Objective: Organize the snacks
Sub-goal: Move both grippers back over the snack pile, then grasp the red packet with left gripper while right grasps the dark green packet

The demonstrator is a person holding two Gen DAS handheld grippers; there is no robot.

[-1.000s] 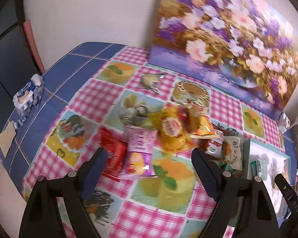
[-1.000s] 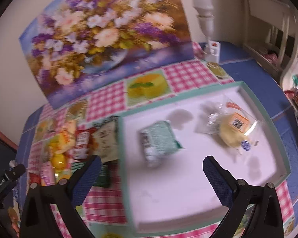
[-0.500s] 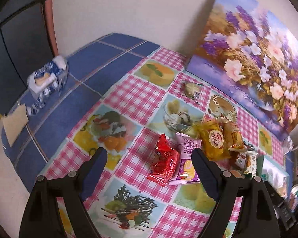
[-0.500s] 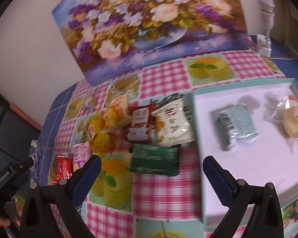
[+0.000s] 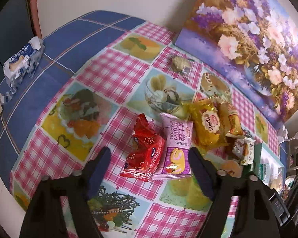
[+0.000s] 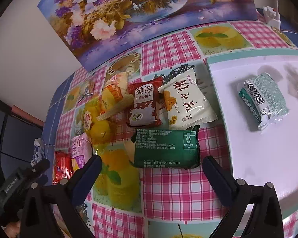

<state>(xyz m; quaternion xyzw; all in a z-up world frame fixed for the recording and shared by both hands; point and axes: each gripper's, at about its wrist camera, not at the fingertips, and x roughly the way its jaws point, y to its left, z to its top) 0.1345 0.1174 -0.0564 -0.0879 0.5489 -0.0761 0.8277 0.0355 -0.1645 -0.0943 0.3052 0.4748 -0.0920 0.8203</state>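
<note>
Left gripper (image 5: 149,158): jaws spread wide, nothing between them, hovering above the table. Directly beyond its fingertips lie a red snack packet (image 5: 144,156) and a pink Swiss-roll packet (image 5: 175,150), side by side and touching. Farther right, a yellow cake packet (image 5: 207,127) overlaps an orange-yellow packet (image 5: 231,121). A small clear-wrapped snack (image 5: 179,64) sits alone at the far side, near the flower painting (image 5: 248,33), which leans against the wall. A blue-and-white tissue pack (image 5: 22,58) lies far left on the blue part of the tablecloth (image 5: 109,71), well apart from the snacks.

Right gripper (image 6: 152,164): jaws also released wide, empty, held above the cloth. Just ahead of it a dark green packet (image 6: 166,148) lies flat, back label up. Beyond it, a white packet with black characters (image 6: 186,103) and a maroon milk-biscuit packet (image 6: 144,104) overlap; the white packet's near edge rests over the green one's far edge. Left of these is the same yellow and orange cluster. The red and pink packets appear at the near left, next to the left gripper's body.

White tray with teal rim (image 6: 268,158): right side of the scene. It holds a pale green speckled packet (image 6: 263,99), barcode end up, and a clear-wrapped item cut off at the right edge of the right wrist view.
</note>
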